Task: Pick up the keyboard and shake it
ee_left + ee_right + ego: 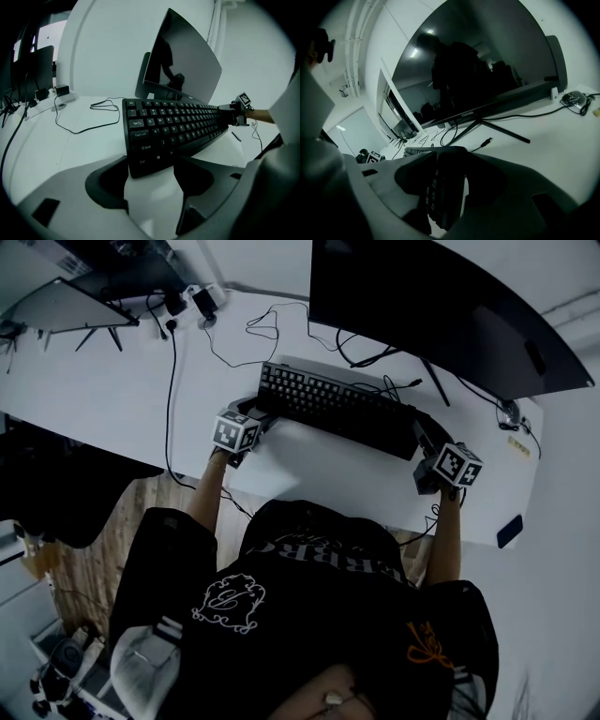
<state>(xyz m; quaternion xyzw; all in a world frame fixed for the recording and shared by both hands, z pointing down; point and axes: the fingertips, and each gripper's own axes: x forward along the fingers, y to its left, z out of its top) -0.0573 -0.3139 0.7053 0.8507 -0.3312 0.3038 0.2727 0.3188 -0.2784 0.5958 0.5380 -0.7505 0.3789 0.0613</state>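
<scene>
Keyboard: black plastic keyboard (337, 407) lay flat on white desk (103, 395).
Left gripper (151, 173): jaws clamped across its left end.
Right gripper (446, 187): jaws closing around its right end.

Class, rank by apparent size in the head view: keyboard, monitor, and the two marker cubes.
1. monitor
2. keyboard
3. left marker cube and right marker cube look alike, so they are not ranked.

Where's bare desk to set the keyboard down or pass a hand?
Free: the strip of desk between the keyboard and the near edge, and the patch between its left end and the long black cable. Crowded: behind the keyboard, with looped cables and the monitor stand.
</scene>
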